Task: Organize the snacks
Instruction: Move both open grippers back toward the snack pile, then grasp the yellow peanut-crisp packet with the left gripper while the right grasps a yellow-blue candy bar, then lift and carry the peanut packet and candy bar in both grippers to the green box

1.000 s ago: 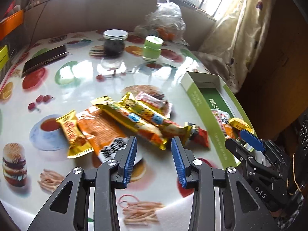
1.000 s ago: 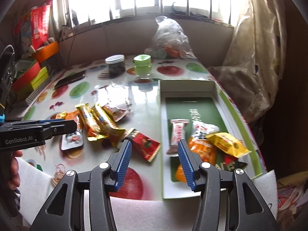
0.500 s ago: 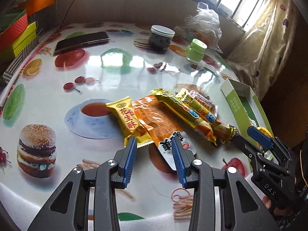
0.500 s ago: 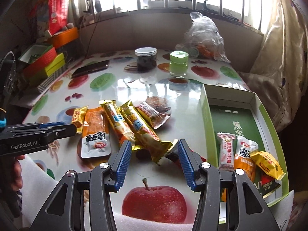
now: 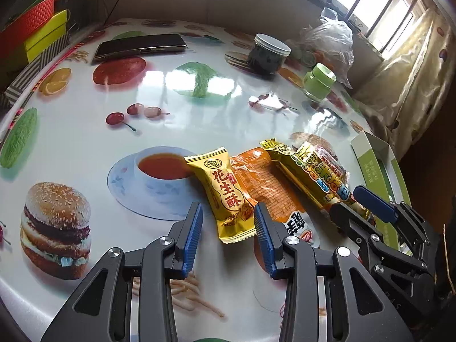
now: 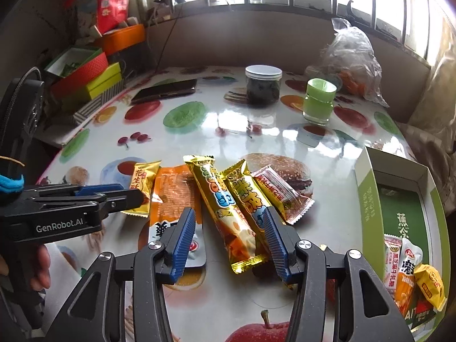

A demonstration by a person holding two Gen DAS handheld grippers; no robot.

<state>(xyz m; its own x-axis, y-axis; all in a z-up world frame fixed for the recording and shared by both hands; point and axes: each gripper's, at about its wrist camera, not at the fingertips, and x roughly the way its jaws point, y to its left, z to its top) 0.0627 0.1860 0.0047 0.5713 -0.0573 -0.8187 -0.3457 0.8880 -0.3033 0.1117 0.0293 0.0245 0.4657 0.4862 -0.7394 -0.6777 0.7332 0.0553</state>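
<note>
Left gripper (image 5: pixel 228 228) now astride peanut candy (image 5: pixel 226 195), fingers apart | right gripper (image 6: pixel 228 236) over yellow bar (image 6: pixel 225 211), wider, empty

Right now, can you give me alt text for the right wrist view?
The open right gripper hovers over two long gold snack bars in a row of wrapped snacks on a fruit-print table. The left gripper reaches in from the left; a green box at right holds more snacks.

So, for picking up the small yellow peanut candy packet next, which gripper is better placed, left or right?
Left. The left gripper is open with the yellow peanut candy packet lying right between its fingers. The right gripper is open over the long gold bars, farther from that packet.
</note>
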